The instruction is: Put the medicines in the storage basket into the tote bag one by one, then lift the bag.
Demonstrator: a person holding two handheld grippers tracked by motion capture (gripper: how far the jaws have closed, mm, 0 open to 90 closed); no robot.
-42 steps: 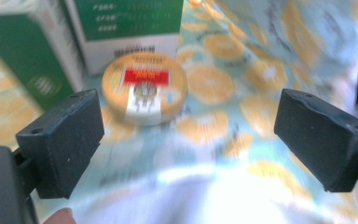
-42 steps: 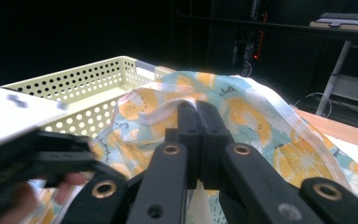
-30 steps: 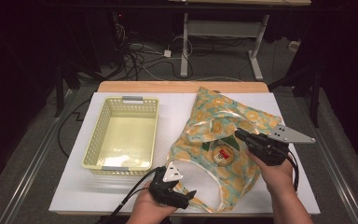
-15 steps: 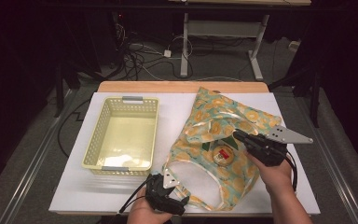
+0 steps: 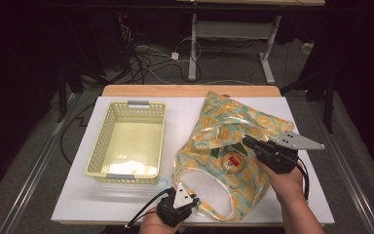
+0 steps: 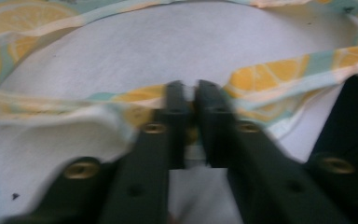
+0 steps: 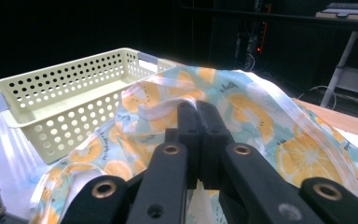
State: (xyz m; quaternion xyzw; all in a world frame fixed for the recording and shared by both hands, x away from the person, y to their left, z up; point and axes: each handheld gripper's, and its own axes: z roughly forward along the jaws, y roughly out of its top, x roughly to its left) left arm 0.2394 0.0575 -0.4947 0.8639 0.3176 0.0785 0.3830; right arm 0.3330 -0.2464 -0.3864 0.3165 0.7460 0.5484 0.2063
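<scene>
Since a second ago the left gripper [image 5: 178,192] has drawn back toward the table's near edge, pulling the bag's lower rim with it, while the right gripper [image 5: 247,143] has hardly shifted. The white table [image 5: 185,117] carries two large things: a pale yellow perforated basket [image 5: 126,141] at about nine o'clock from the table's middle, looking empty, and a lemon-print drawstring bag [image 5: 233,131] at about three o'clock, its long axis running from the far right corner toward the near edge, its mouth opening toward six o'clock. The two lie near each other but apart. Inside the mouth a small round item with a red and green label [image 5: 233,161] lies on the white lining [image 5: 209,187]; what it is cannot be told. In the left gripper view the jaws are pressed together on the bag's hem [image 6: 242,86], at the mouth's six o'clock side. In the right gripper view the jaws are likewise closed, pinching a fold of the printed cloth [image 7: 158,107] at the mouth's upper edge, with the basket [image 7: 70,88] off at ten o'clock. The round item sits just at seven o'clock from the right gripper and at one o'clock from the left, nearer the right hand [image 5: 285,183]. With both rims held apart, the mouth seems set to be widened so the item can be reached or tipped out toward the basket.
</scene>
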